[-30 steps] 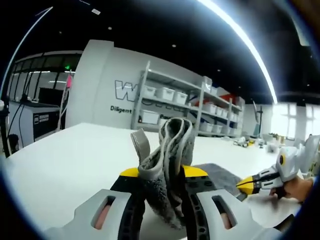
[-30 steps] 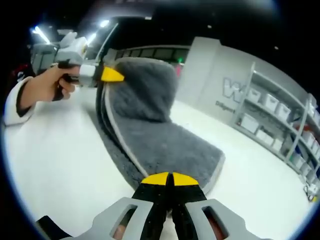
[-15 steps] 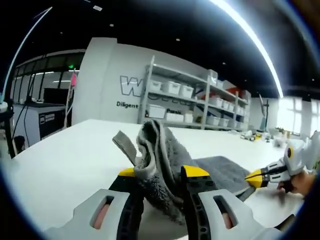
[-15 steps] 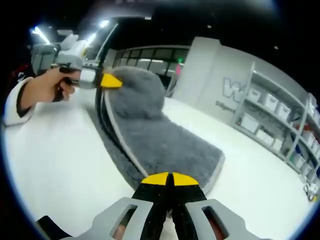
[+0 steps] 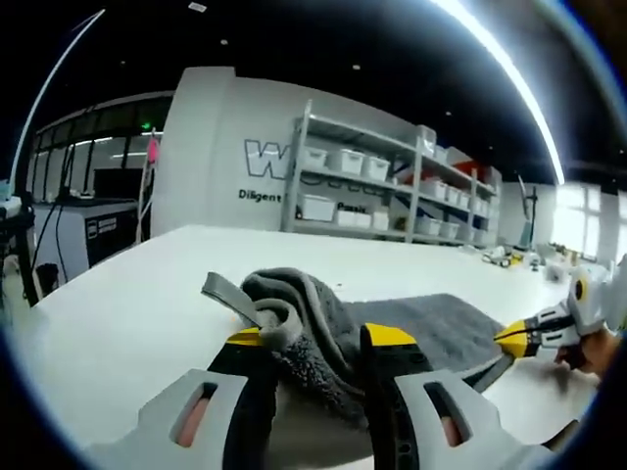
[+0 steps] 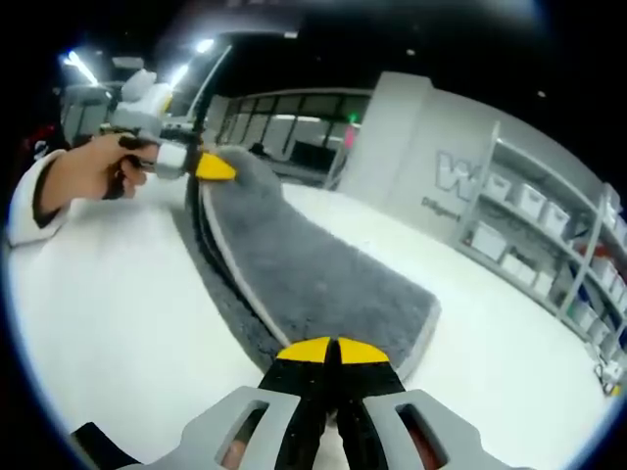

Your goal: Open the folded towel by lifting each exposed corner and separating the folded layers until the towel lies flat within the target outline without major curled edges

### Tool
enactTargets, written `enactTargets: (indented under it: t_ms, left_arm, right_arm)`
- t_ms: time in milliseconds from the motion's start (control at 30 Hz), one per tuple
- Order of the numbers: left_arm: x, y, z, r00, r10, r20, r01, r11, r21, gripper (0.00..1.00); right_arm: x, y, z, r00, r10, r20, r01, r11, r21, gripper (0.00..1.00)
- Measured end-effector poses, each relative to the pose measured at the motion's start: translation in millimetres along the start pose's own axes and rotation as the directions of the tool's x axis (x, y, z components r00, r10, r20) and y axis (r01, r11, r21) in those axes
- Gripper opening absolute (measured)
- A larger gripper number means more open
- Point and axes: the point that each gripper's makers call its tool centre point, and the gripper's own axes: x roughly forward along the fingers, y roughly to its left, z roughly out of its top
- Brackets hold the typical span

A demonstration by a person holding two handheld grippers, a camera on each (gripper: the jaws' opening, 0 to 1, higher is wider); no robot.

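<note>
A grey fluffy towel (image 6: 323, 279) with a paler hem lies on the white table (image 6: 108, 313), its far end raised a little. In the left gripper view, my left gripper (image 5: 318, 338) is shut on a bunched corner of the towel (image 5: 304, 318), low over the table. The right gripper view has the left gripper (image 6: 214, 166) at the upper left, held by a hand (image 6: 88, 171). My right gripper (image 6: 333, 351) is shut on the towel's near edge, down at the table. The right gripper (image 5: 511, 340) also appears at the right of the left gripper view, at the towel's edge.
The white table (image 5: 127, 294) stretches wide around the towel. Behind it stand metal shelves (image 5: 382, 191) with white bins and a wall with lettering (image 5: 279, 162). A dark cabinet (image 5: 98, 230) stands off the table's left edge.
The left gripper has come down with the towel corner, so the raised part of the towel now slopes low toward the table. The right gripper has stayed put.
</note>
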Motion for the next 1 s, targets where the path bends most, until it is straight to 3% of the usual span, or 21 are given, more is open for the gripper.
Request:
enactTargets:
  t_ms: [400, 667, 833, 1000]
  left_arm:
    - [1, 8.4, -6.7, 0.999, 0.039, -0.032, -0.038, 0.999, 0.032, 0.47]
    - [0, 12.7, -7.6, 0.998, 0.056, -0.035, -0.055, 0.998, 0.018, 0.49]
    - [-3, 17.7, -3.7, 0.996, 0.084, -0.019, -0.083, 0.996, 0.022, 0.53]
    - [-4, 15.3, 2.4, 0.997, 0.071, 0.009, -0.071, 0.997, 0.002, 0.58]
  right_arm:
    - [-2, -1, 1.2, 1.000, -0.002, 0.007, 0.002, 1.000, 0.024, 0.00]
    - [-5, -8, 4.8, 0.999, -0.022, 0.027, 0.021, 0.999, 0.036, 0.02]
    - [-7, -13, 7.2, 0.999, -0.029, 0.044, 0.025, 0.996, 0.080, 0.05]
    - [-9, -12, 15.3, 0.996, -0.019, 0.083, 0.011, 0.995, 0.094, 0.09]
